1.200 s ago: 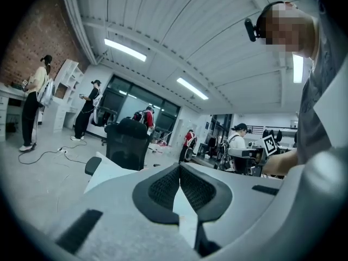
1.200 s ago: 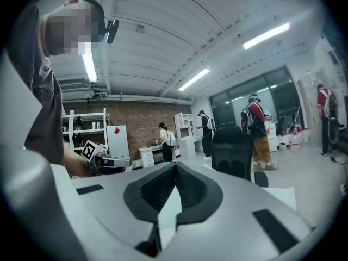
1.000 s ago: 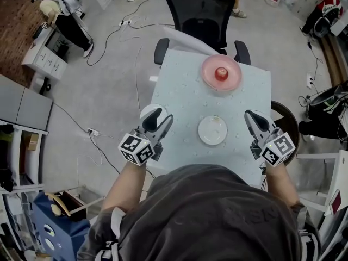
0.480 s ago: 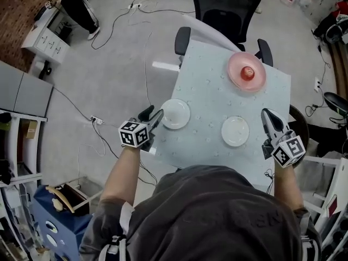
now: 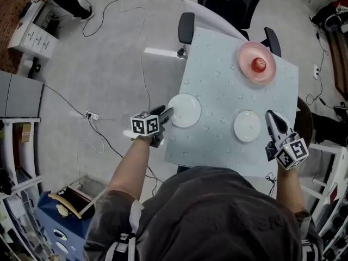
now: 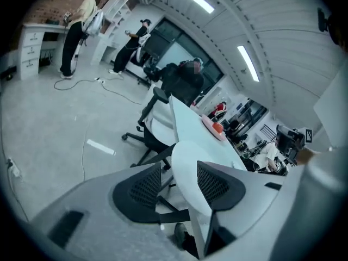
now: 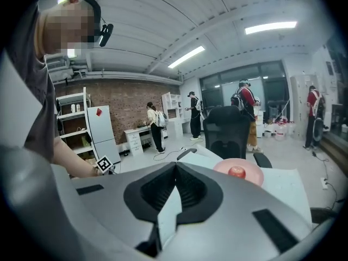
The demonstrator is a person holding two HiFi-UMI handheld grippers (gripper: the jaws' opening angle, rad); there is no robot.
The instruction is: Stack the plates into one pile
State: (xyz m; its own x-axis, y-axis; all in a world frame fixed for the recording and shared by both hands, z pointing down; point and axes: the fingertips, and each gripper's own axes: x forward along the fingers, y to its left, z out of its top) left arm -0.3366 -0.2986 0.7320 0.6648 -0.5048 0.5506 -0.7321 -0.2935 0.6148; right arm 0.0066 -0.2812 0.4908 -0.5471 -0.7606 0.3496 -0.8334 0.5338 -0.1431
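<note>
Three plates, no pile yet

The pale tabletop (image 5: 217, 91) fills the frame's upper right. On it, a pink plate (image 5: 247, 58) with an apple (image 5: 259, 64) sits top right, the left white plate (image 5: 187, 109) at the left edge, and the right white plate (image 5: 247, 125) lower right. The left claw (image 5: 167, 115) gapes around the left white plate's rim, and the right claw (image 5: 272, 117) is pinched closed and empty.

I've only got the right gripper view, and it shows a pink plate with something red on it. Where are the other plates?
Observer: The head view shows a small white plate on the table, just left of the right gripper.
Operator: Any more?
Observer: A larger white plate sits near the table's left edge.
Operator: What's the left gripper doing?
Observer: Its jaws are apart, with that larger plate's rim between them.
</note>
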